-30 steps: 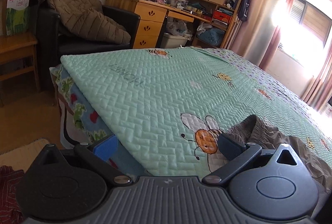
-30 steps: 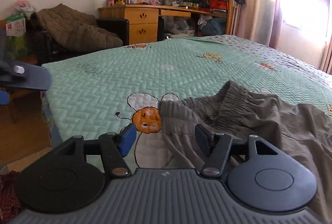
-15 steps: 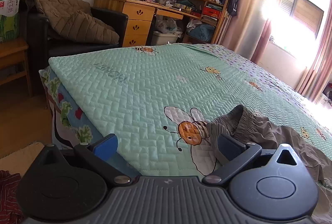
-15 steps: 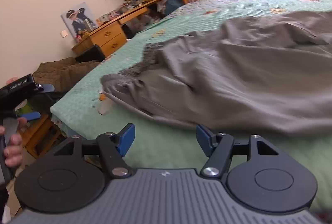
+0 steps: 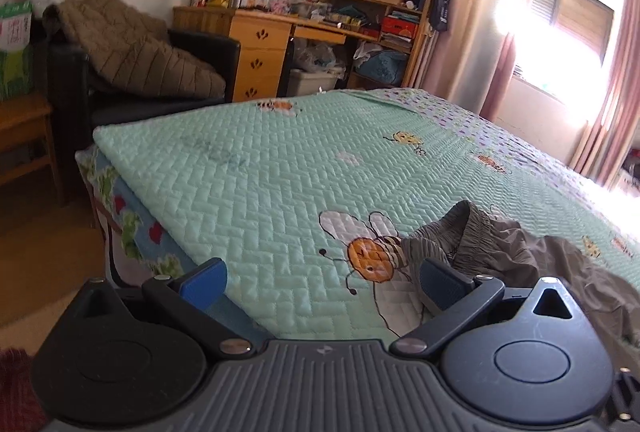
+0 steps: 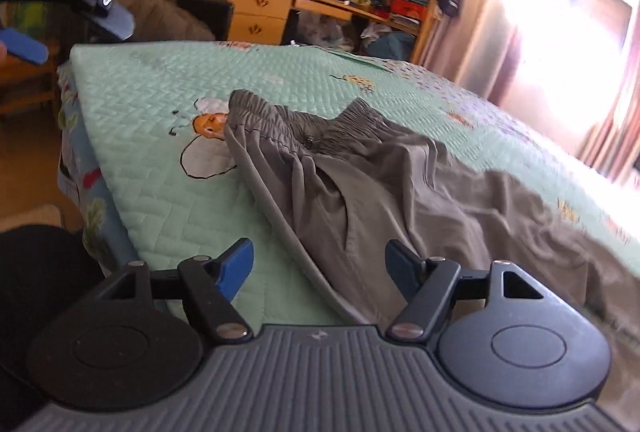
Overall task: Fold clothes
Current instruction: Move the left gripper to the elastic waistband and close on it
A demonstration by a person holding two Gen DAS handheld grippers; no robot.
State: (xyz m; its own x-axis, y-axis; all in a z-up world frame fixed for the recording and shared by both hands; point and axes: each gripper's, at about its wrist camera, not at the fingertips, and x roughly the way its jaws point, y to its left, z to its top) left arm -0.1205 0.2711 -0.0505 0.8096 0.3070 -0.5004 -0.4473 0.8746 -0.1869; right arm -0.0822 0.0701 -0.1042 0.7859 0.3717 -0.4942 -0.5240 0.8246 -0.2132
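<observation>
Grey trousers (image 6: 360, 184) with an elastic waistband lie crumpled on the green quilted bed cover (image 6: 152, 168), waistband toward the bed's near left corner, by a bee print. They also show in the left wrist view (image 5: 500, 248) at the right. My right gripper (image 6: 320, 268) is open and empty, just above the trousers' near side seam. My left gripper (image 5: 322, 282) is open and empty over the bed edge, left of the waistband; it also shows at the top left of the right wrist view (image 6: 68, 20).
The bed (image 5: 280, 168) fills the middle. A black armchair with a brown quilted coat (image 5: 136, 52), a wooden desk (image 5: 264, 44) and a bookshelf (image 5: 384, 0) stand behind it. Curtains and a bright window (image 5: 568, 20) are at the right. Wooden floor (image 5: 40, 248) lies left.
The right gripper has swung back up and left, now looking along the trousers toward the waistband. The left gripper has shifted slightly; the waistband sits a little farther right in its view. Both stay open.
</observation>
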